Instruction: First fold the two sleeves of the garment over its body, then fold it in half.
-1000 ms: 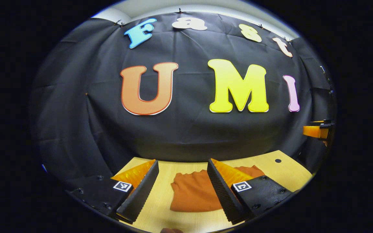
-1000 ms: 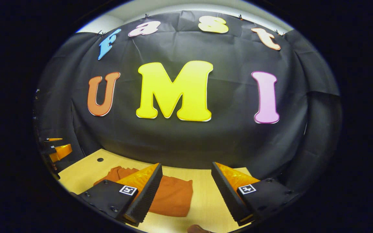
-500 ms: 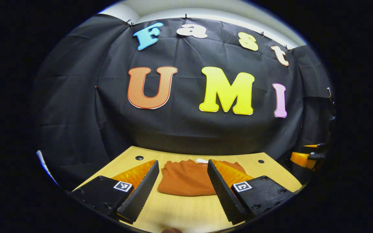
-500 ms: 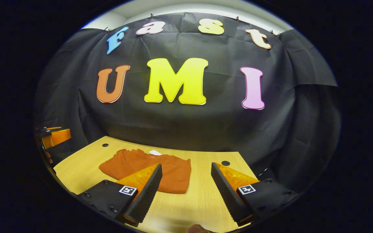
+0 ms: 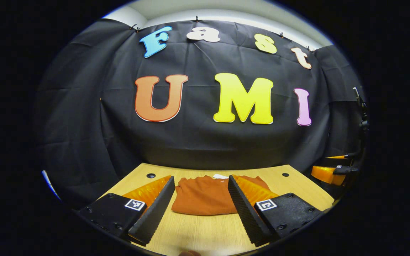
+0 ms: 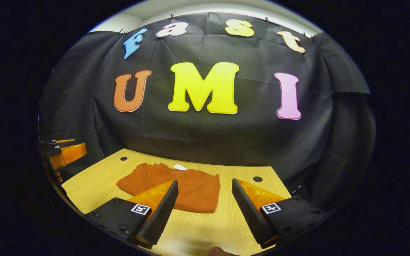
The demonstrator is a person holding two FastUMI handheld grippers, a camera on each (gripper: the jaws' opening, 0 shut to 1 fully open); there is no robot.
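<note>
1. Black cloth walls back a pale wooden counter (image 5: 205,234) with small round holes near its far corners.
2. An orange garment (image 5: 201,195) lies folded into a compact block on the counter, a white tag at its far edge.
3. Left claw (image 5: 201,209) hangs wide open above the counter, gripping nothing, garment beyond its fingers.
4. Right claw (image 6: 205,213) is equally spread and empty, garment just left of it.

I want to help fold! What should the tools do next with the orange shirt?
Probably nothing more than pulling back. The shirt already lies as a small folded bundle on the table, no sleeves sticking out. The left tool and right tool are both open, above the table, holding nothing.
</note>
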